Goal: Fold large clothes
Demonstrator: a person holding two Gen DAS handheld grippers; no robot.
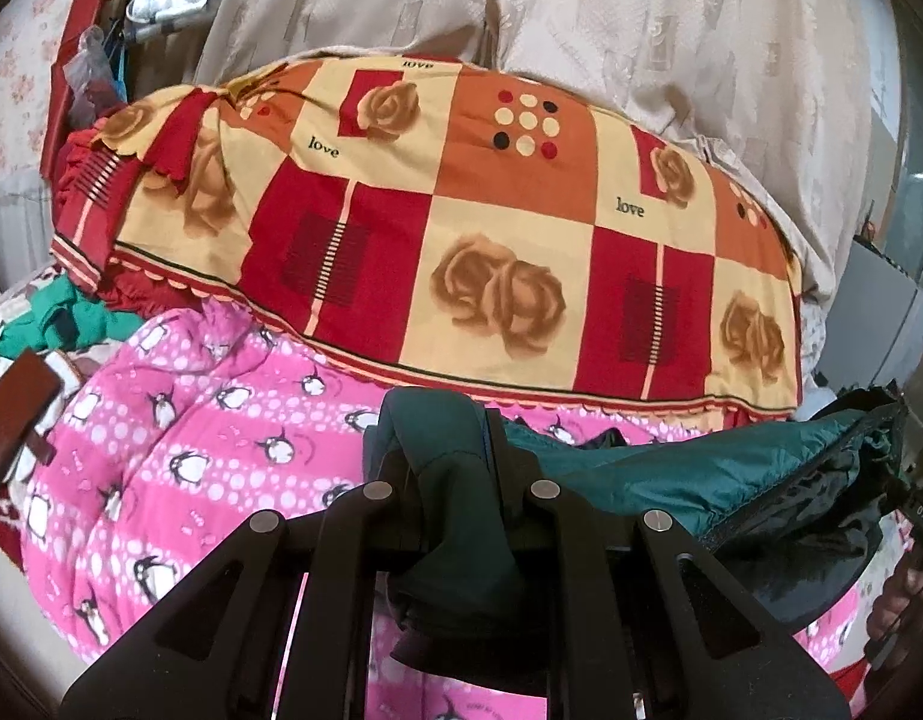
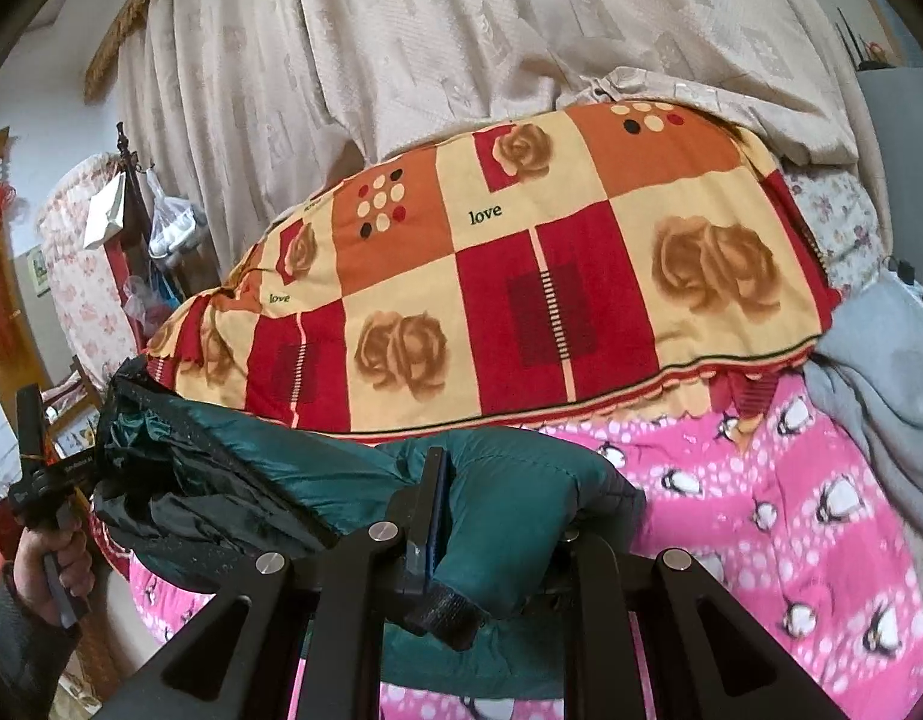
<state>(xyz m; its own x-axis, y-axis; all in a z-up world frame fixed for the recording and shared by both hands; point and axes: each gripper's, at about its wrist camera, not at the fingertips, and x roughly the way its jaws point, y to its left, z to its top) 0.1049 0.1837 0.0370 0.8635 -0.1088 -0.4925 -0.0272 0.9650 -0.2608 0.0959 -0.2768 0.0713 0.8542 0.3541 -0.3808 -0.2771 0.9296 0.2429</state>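
Observation:
A dark green padded jacket (image 1: 689, 468) hangs stretched between my two grippers above a pink penguin-print quilt (image 1: 191, 450). My left gripper (image 1: 455, 456) is shut on one end of the jacket, with cloth bunched between the fingers. My right gripper (image 2: 491, 516) is shut on the other end of the jacket (image 2: 509, 492). The jacket's black lining (image 2: 179, 516) sags to the left in the right wrist view. My left gripper (image 2: 41, 468) and the hand holding it show at that view's far left.
A folded red, orange and cream checked quilt (image 1: 461, 240) with roses lies behind the pink one. Beige curtains (image 2: 431, 30) hang at the back. A grey garment (image 2: 881, 372) lies at right. Green cloth (image 1: 53, 318) and a wooden piece (image 1: 17, 420) sit at left.

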